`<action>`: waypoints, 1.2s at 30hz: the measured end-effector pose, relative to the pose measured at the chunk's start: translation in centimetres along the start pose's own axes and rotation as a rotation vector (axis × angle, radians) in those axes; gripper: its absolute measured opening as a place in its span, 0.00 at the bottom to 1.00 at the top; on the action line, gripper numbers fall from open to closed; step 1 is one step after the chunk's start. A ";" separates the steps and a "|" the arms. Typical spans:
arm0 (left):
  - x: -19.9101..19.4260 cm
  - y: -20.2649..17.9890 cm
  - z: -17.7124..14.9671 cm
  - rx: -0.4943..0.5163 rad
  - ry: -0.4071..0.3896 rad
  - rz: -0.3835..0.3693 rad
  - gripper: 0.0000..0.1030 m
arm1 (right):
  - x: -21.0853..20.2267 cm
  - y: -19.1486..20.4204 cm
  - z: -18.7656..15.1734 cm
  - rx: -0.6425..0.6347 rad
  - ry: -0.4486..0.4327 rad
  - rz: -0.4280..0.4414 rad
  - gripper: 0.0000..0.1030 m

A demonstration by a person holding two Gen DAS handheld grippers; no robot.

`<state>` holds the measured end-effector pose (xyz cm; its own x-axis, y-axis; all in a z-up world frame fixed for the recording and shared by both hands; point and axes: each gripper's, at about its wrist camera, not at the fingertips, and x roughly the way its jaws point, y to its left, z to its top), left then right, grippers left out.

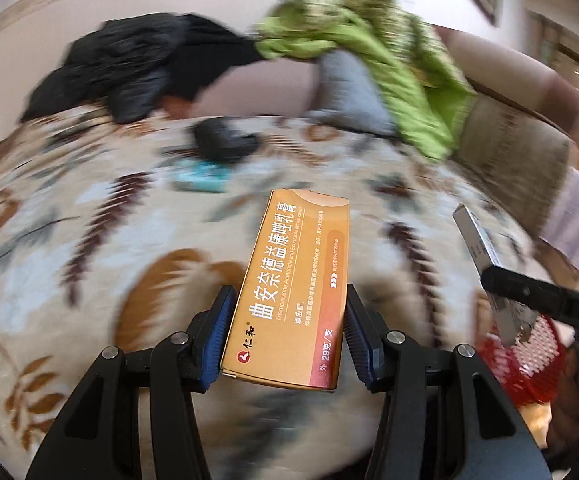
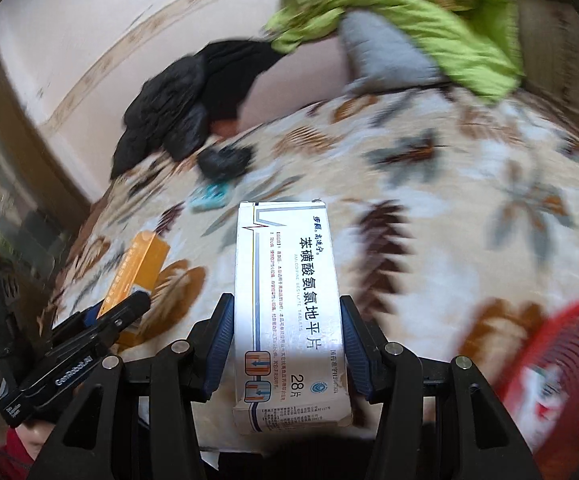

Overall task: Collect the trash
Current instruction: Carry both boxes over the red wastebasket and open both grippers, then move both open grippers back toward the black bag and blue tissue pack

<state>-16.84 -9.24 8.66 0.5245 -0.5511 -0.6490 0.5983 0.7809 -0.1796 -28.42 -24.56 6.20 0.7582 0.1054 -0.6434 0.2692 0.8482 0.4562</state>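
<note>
Left tongs (image 1: 287,336) are clamped on the orange box (image 1: 293,280), right tongs (image 2: 287,344) on the white box (image 2: 289,312), both above the bed (image 2: 429,220); keep each grip firm, carry right to the red basket (image 2: 561,364), release over its mouth; farther off, black trash (image 2: 225,162) remains

red basket (image 2: 561,356) cut off, bedspread (image 1: 89,240) blurred

Your left gripper (image 1: 287,330) and right gripper (image 2: 287,330) look alike: black angular arms with round silver screws at the pivots. The fingers (image 1: 219,330) carry ribbed blue pads. White "GenRobot.AI" lettering runs along the left gripper's black arm in the right wrist view.
</note>
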 end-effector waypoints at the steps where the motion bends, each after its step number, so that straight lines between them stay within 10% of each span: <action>1: -0.1 -1.4 0.2 0.020 0.009 -0.042 0.49 | -1.5 -1.7 -0.1 0.037 -0.018 -0.022 0.54; 12: 1.3 -19.8 0.7 0.251 0.213 -0.519 0.50 | -13.0 -15.2 -4.1 0.312 -0.138 -0.257 0.55; 17: 5.4 -26.3 0.0 0.294 0.328 -0.602 0.59 | -14.8 -18.2 -5.4 0.403 -0.163 -0.296 0.60; 24: 7.1 -25.7 -0.1 0.252 0.346 -0.542 0.61 | -15.5 -18.3 -4.8 0.383 -0.191 -0.269 0.62; 36: 4.9 -5.2 4.3 -0.027 0.119 -0.200 0.64 | -4.7 -8.2 2.8 0.189 -0.070 0.033 0.62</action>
<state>-14.76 -17.32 9.59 0.3208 -0.6585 -0.6808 0.6662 0.6678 -0.3320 -32.51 -33.48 7.22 0.8061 0.0895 -0.5850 0.3453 0.7316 0.5878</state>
